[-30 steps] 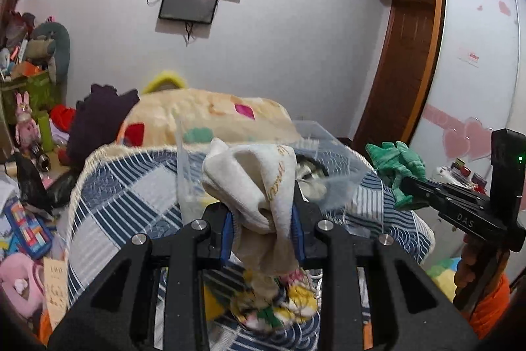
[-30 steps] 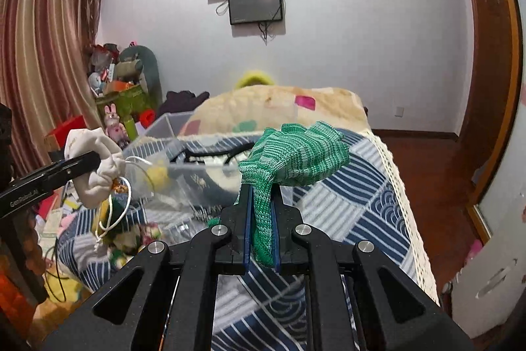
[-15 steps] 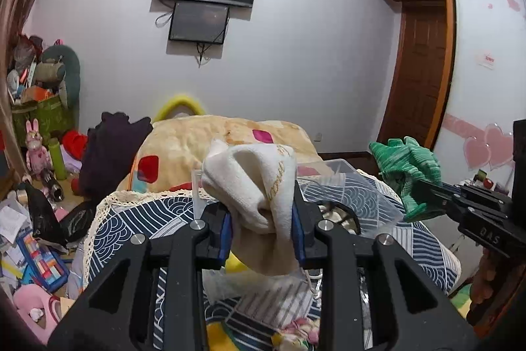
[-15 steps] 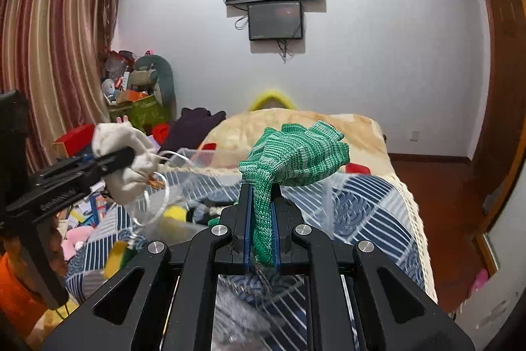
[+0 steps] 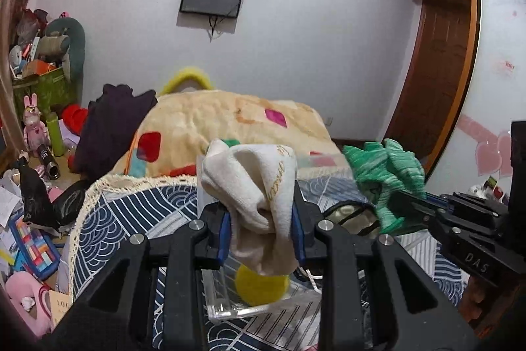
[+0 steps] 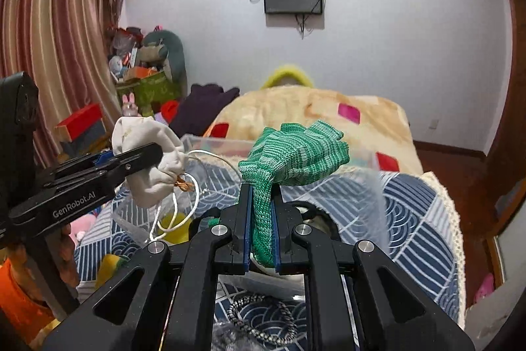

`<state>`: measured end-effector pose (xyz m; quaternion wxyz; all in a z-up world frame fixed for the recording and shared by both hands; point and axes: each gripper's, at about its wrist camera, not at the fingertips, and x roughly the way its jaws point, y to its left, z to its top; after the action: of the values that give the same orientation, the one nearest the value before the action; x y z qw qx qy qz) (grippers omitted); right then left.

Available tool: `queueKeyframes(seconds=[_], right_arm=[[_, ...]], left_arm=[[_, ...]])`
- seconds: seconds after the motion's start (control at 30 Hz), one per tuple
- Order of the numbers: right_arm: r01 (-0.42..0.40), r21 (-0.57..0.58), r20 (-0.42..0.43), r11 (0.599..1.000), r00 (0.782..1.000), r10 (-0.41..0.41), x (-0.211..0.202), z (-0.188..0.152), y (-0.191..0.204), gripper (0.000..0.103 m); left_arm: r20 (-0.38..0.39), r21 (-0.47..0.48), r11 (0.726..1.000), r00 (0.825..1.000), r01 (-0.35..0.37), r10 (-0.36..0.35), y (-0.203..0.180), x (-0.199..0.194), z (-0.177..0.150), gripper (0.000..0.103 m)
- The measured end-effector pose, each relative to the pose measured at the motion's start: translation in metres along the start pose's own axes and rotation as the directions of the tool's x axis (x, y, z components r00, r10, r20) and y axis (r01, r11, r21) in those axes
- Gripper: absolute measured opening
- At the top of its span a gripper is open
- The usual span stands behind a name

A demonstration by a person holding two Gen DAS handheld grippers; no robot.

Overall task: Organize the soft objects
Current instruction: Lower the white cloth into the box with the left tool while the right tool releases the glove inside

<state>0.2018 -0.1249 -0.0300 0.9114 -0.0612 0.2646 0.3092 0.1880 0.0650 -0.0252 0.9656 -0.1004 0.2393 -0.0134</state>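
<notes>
Left tongs (image 5: 261, 229) are clenched on a cream pouch (image 5: 259, 186) and right tongs (image 6: 261, 231) on a green glove (image 6: 292, 153), both held aloft over the clear box (image 5: 250, 305) on the bed (image 6: 411, 203), apparently ready for dropping in.

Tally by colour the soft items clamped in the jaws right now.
Cream drawstring pouch: 1, in the left gripper
Green knit glove: 1, in the right gripper
Total: 2
</notes>
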Motion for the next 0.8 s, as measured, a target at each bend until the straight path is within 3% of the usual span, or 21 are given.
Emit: queueKeyframes(seconds=[0.17, 0.43, 0.53, 0.6, 0.67, 0.8], right_arm=[[-0.006, -0.024, -0.076, 1.000, 0.997, 0.004, 0.022, -0.006, 0.004, 0.009], [-0.015, -0.031, -0.147, 0.999, 0.989, 0.011, 0.031, -0.015, 0.002, 0.010], [-0.008, -0.036, -0.143, 0.999, 0.990, 0.002, 0.026, -0.015, 0.001, 0.010], [-0.009, -0.042, -0.141, 0.999, 0.990, 0.003, 0.024, -0.013, 0.001, 0.013], [-0.006, -0.047, -0.140, 0.999, 0.990, -0.001, 0.021, -0.015, 0.001, 0.015], [-0.002, -0.049, -0.130, 0.999, 0.992, -0.004, 0.014, -0.015, 0.001, 0.022]], left_arm=[[-0.080, -0.007, 0.999, 0.996, 0.037, -0.037, 0.002, 0.021, -0.005, 0.029], [-0.126, 0.039, 0.999, 0.992, 0.029, -0.024, -0.002, 0.036, -0.012, 0.030], [-0.131, 0.047, 0.999, 0.991, 0.024, -0.017, -0.004, 0.036, -0.013, 0.034], [-0.126, 0.046, 0.999, 0.992, 0.019, -0.013, -0.005, 0.032, -0.014, 0.045], [-0.116, 0.042, 0.999, 0.993, 0.021, -0.016, -0.005, 0.028, -0.014, 0.050], [-0.099, 0.070, 0.997, 0.995, 0.027, -0.020, -0.010, 0.017, -0.014, 0.052]])
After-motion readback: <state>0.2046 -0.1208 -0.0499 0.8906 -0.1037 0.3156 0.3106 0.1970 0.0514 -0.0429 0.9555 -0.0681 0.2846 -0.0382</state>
